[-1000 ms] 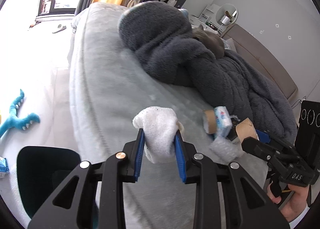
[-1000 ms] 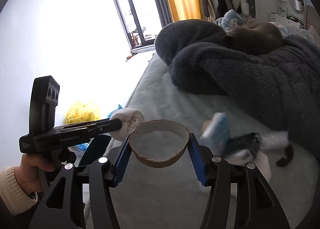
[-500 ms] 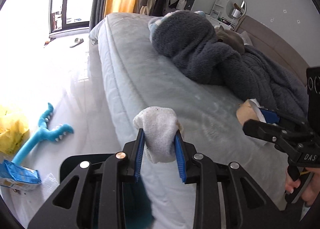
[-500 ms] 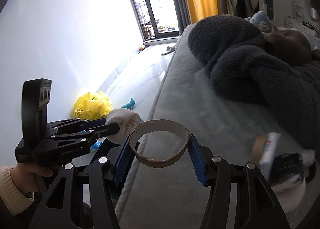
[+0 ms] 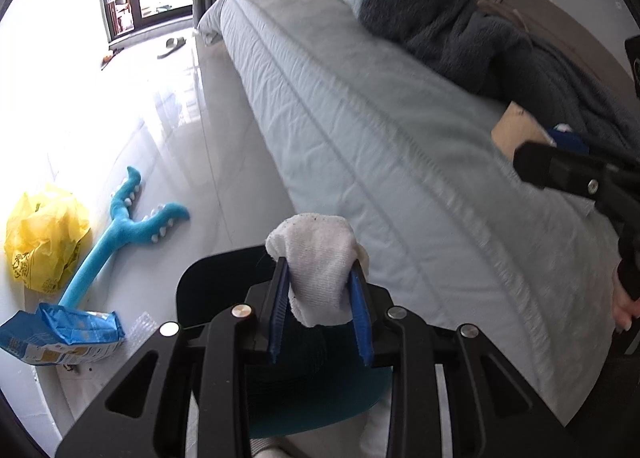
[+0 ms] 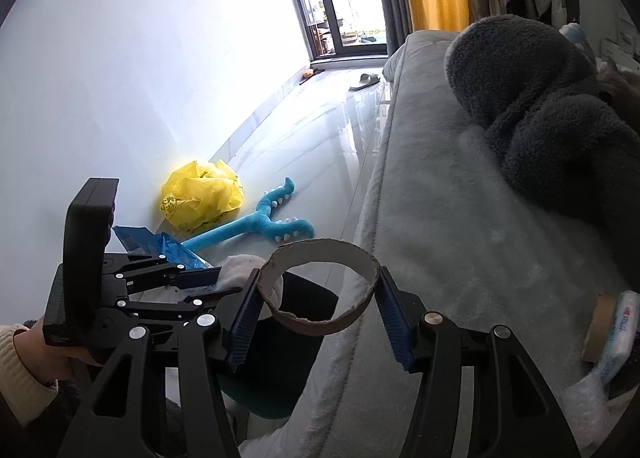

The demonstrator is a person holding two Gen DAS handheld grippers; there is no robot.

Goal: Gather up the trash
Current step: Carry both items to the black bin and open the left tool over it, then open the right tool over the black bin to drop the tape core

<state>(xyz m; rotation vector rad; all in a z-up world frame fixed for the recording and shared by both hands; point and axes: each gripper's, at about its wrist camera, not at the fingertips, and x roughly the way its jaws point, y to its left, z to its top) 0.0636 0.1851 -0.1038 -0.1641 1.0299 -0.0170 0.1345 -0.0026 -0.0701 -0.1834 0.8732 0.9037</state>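
Observation:
My left gripper point(image 5: 320, 278) is shut on a white sock point(image 5: 318, 262), held over a dark bin point(image 5: 224, 290) that stands on the floor beside the bed. My right gripper point(image 6: 318, 290) is shut on a brown cardboard tape ring point(image 6: 320, 290), its pads pressing both sides, above the same bin point(image 6: 296, 322). In the right wrist view the left gripper point(image 6: 228, 282) with the sock point(image 6: 240, 270) sits just left of the ring. More trash lies on the bed at the right edge: a cardboard ring point(image 6: 600, 322) and a white tissue pack point(image 6: 620, 330).
On the glossy floor lie a yellow plastic bag point(image 5: 44, 242), a blue plush toy point(image 5: 120, 230) and a blue snack packet point(image 5: 60, 334). A dark fleece blanket point(image 5: 460, 22) is heaped on the grey bed point(image 5: 360, 118). A slipper point(image 6: 364, 80) lies near the window.
Both grippers swung away from the bed toward the floor and the dark bin, still holding the sock and the cardboard ring. The remaining trash on the bed slid to the right edge of view.

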